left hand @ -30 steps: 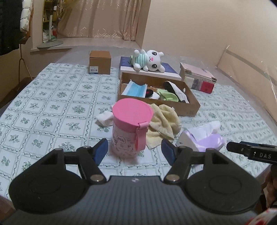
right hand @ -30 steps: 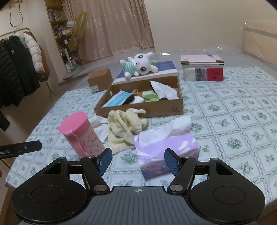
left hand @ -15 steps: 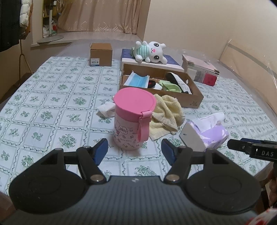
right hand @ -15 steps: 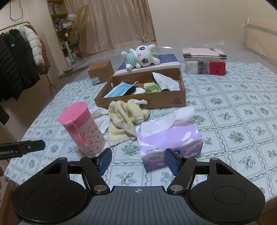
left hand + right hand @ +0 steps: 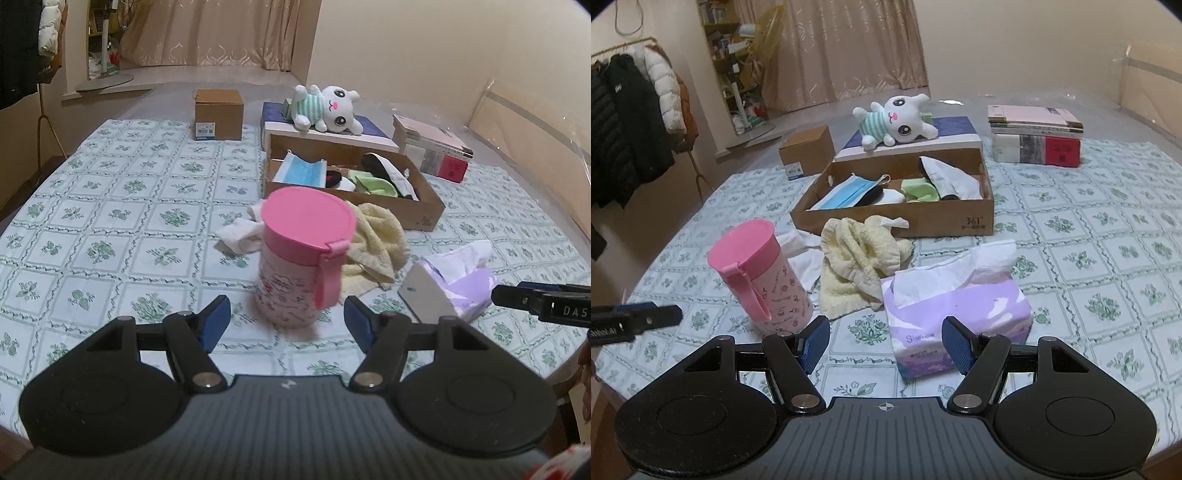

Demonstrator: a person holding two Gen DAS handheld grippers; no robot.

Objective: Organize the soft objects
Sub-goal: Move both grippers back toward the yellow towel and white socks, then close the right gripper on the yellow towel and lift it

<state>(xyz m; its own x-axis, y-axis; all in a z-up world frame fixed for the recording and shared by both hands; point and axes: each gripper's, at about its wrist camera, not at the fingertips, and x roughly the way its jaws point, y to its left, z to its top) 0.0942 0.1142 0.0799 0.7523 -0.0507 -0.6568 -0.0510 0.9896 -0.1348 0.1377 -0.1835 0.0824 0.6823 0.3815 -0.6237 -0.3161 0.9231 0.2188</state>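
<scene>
A yellow towel [image 5: 860, 258] lies crumpled on the table, in front of an open cardboard box [image 5: 975, 225] that holds a blue mask [image 5: 846, 192], a green cloth [image 5: 918, 189] and other soft items. A white cloth [image 5: 240, 236] lies behind the pink cup [image 5: 303, 254]. A white plush bunny [image 5: 897, 123] lies on a flat box behind. A purple tissue pack [image 5: 960, 306] stands in front of my right gripper [image 5: 886, 341], which is open and empty. My left gripper [image 5: 286, 325] is open and empty, just before the pink cup.
A small brown box [image 5: 218, 114] stands at the back left. A stack of books [image 5: 1036, 134] is at the back right. The table has a green-patterned cloth [image 5: 110, 221]. Coats [image 5: 628, 122] hang at the left of the room.
Both grippers have drawn back a little and risen; the objects look slightly farther off. Both stay open and nothing on the table has moved.
</scene>
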